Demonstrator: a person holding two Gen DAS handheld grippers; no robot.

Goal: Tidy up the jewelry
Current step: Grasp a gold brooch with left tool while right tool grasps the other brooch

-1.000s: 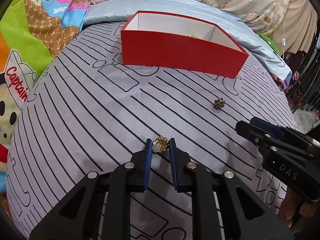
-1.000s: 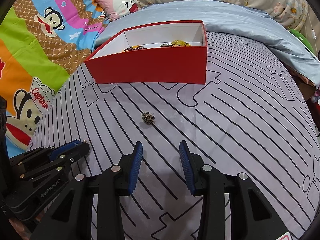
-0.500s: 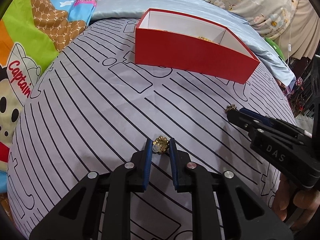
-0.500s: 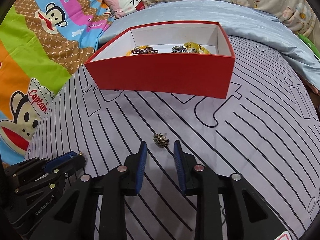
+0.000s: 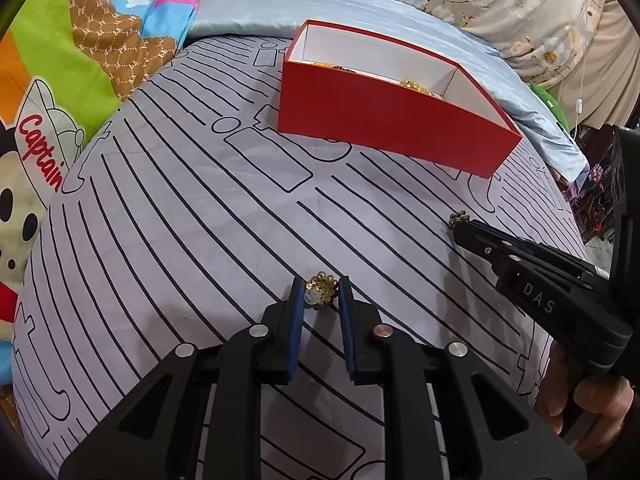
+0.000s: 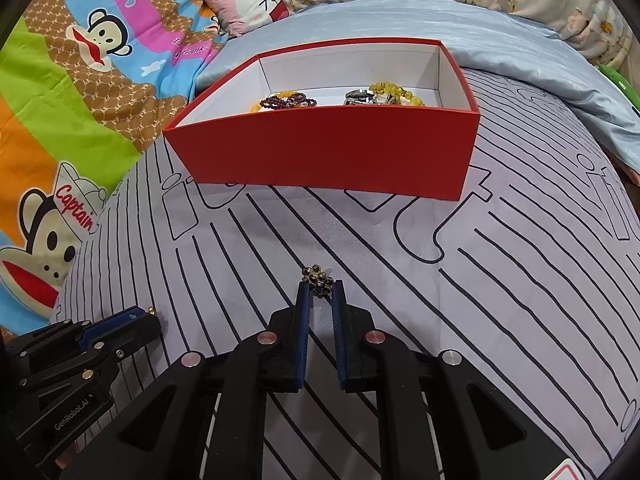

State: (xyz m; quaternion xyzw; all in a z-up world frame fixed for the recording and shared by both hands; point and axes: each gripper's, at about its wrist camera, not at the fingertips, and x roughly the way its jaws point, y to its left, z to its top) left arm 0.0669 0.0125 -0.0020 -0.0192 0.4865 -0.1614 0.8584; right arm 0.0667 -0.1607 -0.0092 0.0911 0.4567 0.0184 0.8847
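Observation:
My left gripper (image 5: 321,289) is shut on a gold flower-cluster earring (image 5: 322,287), held at the fingertips just above the grey striped cloth (image 5: 180,220). My right gripper (image 6: 320,286) has its jaws narrowed around a dark bead-cluster earring (image 6: 317,274) that lies on the cloth; whether the pads touch it is unclear. That dark earring also shows in the left wrist view (image 5: 458,217) at the right gripper's tip. A red box (image 6: 324,148) with white inside stands beyond, holding several bead bracelets (image 6: 288,101) and other jewelry.
The cloth covers a rounded surface that drops away at its edges. A colourful cartoon blanket (image 6: 72,100) lies to the left, a pale blue sheet (image 6: 500,28) behind the box. The left gripper's body (image 6: 72,356) sits at lower left of the right wrist view.
My right gripper moved forward to the dark earring and narrowed its jaws around it. My left gripper stayed shut on the gold earring and shifted a little toward the box.

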